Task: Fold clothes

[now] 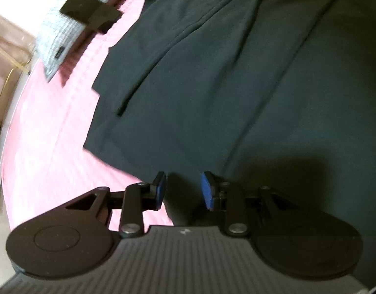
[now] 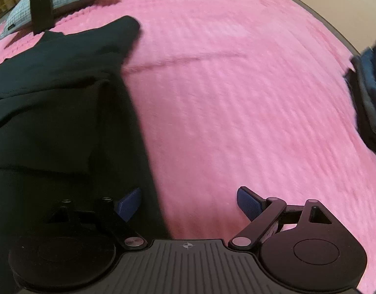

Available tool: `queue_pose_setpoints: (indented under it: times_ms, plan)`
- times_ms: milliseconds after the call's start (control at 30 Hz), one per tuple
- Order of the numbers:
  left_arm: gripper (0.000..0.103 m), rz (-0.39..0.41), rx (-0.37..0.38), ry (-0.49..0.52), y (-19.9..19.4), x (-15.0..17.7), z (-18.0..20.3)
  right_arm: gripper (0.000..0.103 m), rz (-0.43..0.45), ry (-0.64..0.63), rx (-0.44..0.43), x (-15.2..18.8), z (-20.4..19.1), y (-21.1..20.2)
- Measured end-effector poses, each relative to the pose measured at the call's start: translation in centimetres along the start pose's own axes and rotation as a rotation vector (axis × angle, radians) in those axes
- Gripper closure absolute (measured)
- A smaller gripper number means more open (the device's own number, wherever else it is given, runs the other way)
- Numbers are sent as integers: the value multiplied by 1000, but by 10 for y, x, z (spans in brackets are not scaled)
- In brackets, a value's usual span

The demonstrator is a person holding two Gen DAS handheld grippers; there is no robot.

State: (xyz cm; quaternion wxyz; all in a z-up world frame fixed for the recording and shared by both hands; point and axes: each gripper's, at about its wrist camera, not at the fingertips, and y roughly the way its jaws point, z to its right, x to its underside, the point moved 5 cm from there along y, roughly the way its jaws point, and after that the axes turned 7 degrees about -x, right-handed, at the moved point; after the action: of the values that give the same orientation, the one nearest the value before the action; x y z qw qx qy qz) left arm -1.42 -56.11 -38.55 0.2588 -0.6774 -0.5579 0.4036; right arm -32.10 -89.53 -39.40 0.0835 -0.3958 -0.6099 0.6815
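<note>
The left gripper sat at the bottom centre of its frame, tipped steeply downward, blue pads parted by a modest gap with nothing pinched between them. Over in the other view, the right gripper filled the lower edge, also angled well down, its blue fingertips splayed wide apart and gripping nothing. Black linkage arms flared out either side of both.

Dark green garment, plain. Pink bedcover, ribbed texture. Pale blue pillow, fine check. Gripper pads blue.
</note>
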Motion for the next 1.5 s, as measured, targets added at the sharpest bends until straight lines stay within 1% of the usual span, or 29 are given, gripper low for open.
queue_pose_setpoints:
  times_ms: [33, 133, 267, 333, 433, 533, 567, 667, 733, 800, 933, 1000, 1133, 1200, 1267, 1300, 1367, 1500]
  plan:
    - [73, -11, -2, -16, -8, 4, 3, 15, 5, -11, -12, 3, 1, -6]
    - [72, -39, -7, -62, -36, 18, 20, 15, 10, -83, -76, 12, -5, -20]
    - [70, -85, -12, -91, -71, 37, 57, 15, -28, -227, -199, 34, -28, -29]
    - [68, -117, 6, -107, -82, 45, 75, 15, -56, -283, -240, 45, -38, -28]
    - [68, -161, 59, -123, -89, 58, 102, 15, -102, -310, -236, 60, -45, -21]
    - [67, -186, 96, -110, -90, 70, 122, 15, -168, -298, -200, 75, -47, -14]
    - [67, -176, 97, -102, -92, 76, 125, 15, -179, -299, -185, 79, -48, -13]
    - [64, -138, 100, -85, -97, 89, 129, 15, -143, -349, -127, 89, -57, -26]
    - [64, -105, 102, -82, -101, 96, 124, 15, -109, -409, -126, 97, -69, -37]
    - [64, -74, 107, -62, -111, 103, 125, 15, -100, -466, -151, 110, -84, -47]
    - [63, -6, 122, 17, -144, 121, 142, 15, -133, -569, -223, 141, -109, -56]
    - [63, 19, 145, 47, -158, 129, 159, 15, -150, -599, -254, 153, -117, -57]
    - [63, 52, 193, 130, -185, 139, 203, 15, -158, -644, -324, 163, -120, -58]
    - [63, 55, 207, 186, -193, 143, 230, 15, -155, -678, -345, 164, -118, -60]
    - [64, 34, 201, 229, -189, 146, 252, 15, -143, -697, -353, 166, -109, -64]
    - [64, 23, 192, 242, -188, 147, 261, 15, -137, -707, -356, 168, -105, -66]
    - [64, -4, 151, 261, -187, 150, 273, 15, -125, -714, -357, 170, -96, -69]
    - [64, -19, 110, 209, -188, 147, 268, 15, -104, -718, -352, 171, -84, -80]
